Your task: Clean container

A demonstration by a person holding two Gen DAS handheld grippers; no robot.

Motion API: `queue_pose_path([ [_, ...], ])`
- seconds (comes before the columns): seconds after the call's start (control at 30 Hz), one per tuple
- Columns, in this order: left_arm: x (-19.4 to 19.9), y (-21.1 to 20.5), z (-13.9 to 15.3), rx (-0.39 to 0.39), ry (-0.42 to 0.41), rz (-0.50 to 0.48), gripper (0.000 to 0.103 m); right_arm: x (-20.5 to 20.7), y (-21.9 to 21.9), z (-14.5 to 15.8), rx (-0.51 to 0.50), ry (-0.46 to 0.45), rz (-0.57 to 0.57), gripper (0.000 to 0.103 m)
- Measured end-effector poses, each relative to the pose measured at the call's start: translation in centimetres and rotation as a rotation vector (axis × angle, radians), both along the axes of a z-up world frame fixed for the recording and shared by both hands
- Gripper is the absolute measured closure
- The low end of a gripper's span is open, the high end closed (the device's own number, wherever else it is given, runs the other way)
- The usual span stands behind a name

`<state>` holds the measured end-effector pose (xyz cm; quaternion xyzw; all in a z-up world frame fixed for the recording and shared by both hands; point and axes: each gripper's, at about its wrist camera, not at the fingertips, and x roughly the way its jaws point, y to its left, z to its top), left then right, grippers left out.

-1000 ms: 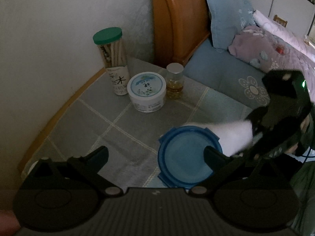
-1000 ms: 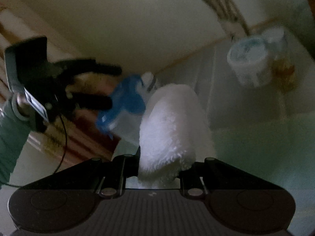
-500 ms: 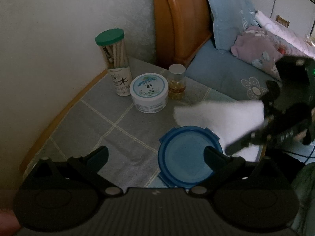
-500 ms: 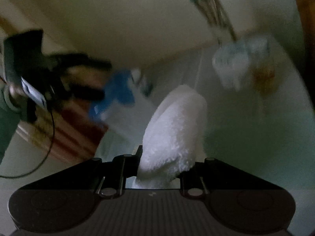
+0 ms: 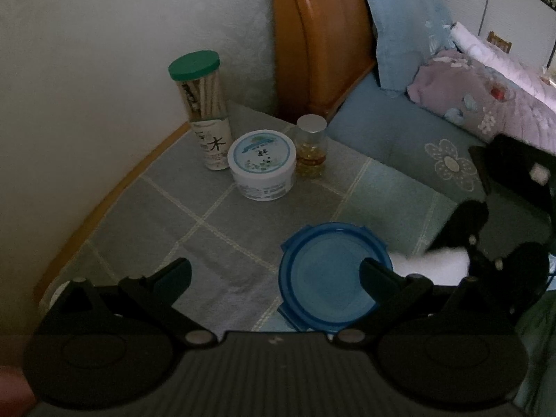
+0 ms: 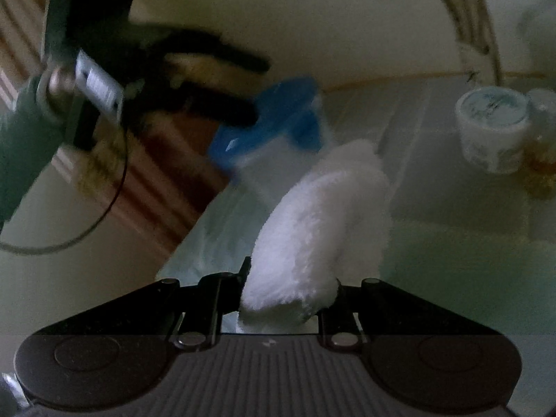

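A clear container with a round blue lid [image 5: 326, 278] stands near the front of the nightstand. My left gripper [image 5: 274, 271] is open wide above it, and its right finger [image 5: 377, 269] lies over the lid while the left finger is well clear. In the right wrist view that left gripper [image 6: 259, 90] shows blurred, with its lower finger on the blue lid [image 6: 278, 118]. My right gripper [image 6: 288, 288] is shut on a fluffy white cloth [image 6: 323, 215]. That cloth [image 5: 434, 266] sits just to the right of the container, beside the right gripper [image 5: 465, 260].
At the back of the checked grey table cover [image 5: 166, 208] stand a green-capped tube of sticks [image 5: 205, 111], a white round tub [image 5: 262, 166] and a small bottle of yellow capsules [image 5: 311, 149]. A wooden headboard [image 5: 312, 34] and the bed [image 5: 399, 146] lie to the right, a wall to the left.
The right gripper swung the cloth up and across behind the lid, then back down to the container's right side, rolling as it went. The left gripper and container stayed put.
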<state>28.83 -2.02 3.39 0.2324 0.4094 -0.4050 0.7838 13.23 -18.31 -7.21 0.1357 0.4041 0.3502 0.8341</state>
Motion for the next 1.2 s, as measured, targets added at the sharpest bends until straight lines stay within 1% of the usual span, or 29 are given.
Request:
queue_pose_path([
  [0.13, 0.0, 0.1, 0.0, 0.000, -0.005, 0.006, 0.000, -1.4, 0.9, -0.1, 0.007, 0.018, 0.036, 0.081],
  [0.23, 0.0, 0.1, 0.0, -0.003, -0.006, 0.007, 0.000, -2.1, 0.5, 0.4, -0.002, 0.020, 0.024, 0.081],
  [0.33, 0.0, 0.1, 0.0, -0.006, -0.007, 0.006, 0.000, -2.5, -1.3, 1.1, -0.003, 0.008, -0.046, 0.081],
  [0.43, 0.0, 0.1, -0.1, -0.008, -0.006, 0.006, 0.000, -2.1, -3.7, 2.0, -0.009, -0.031, -0.142, 0.081],
  [0.53, 0.0, 0.2, -0.1, -0.009, -0.007, 0.010, 0.000, -0.7, -5.3, 2.8, -0.033, -0.085, -0.214, 0.081],
  [0.6, -0.1, 0.2, 0.0, -0.010, -0.007, 0.012, 0.000, 0.6, -5.7, 2.6, -0.036, -0.098, -0.227, 0.083],
  [0.67, -0.1, 0.1, 0.0, -0.008, -0.010, 0.014, 0.000, 2.0, -5.5, 1.9, -0.027, -0.089, -0.208, 0.085],
  [0.77, -0.3, 0.1, 0.1, -0.006, -0.015, 0.013, 0.000, 3.2, -4.2, 0.7, -0.039, -0.060, -0.156, 0.086],
  [0.87, -0.4, 0.1, 0.2, -0.006, -0.019, 0.014, 0.000, 3.0, -3.0, -0.3, -0.025, -0.045, -0.131, 0.087],
  [0.97, -0.4, 0.2, 0.2, -0.008, -0.019, 0.016, 0.000, 2.3, -2.5, -0.4, -0.007, -0.034, -0.127, 0.087],
  [1.07, -0.4, 0.2, 0.1, -0.013, -0.018, 0.019, 0.000, 1.2, -1.6, -0.3, 0.006, -0.032, -0.100, 0.087],
  [1.2, -0.3, 0.3, 0.0, -0.014, -0.021, 0.024, 0.000, -1.5, 0.0, 0.2, 0.020, -0.030, -0.048, 0.087],
])
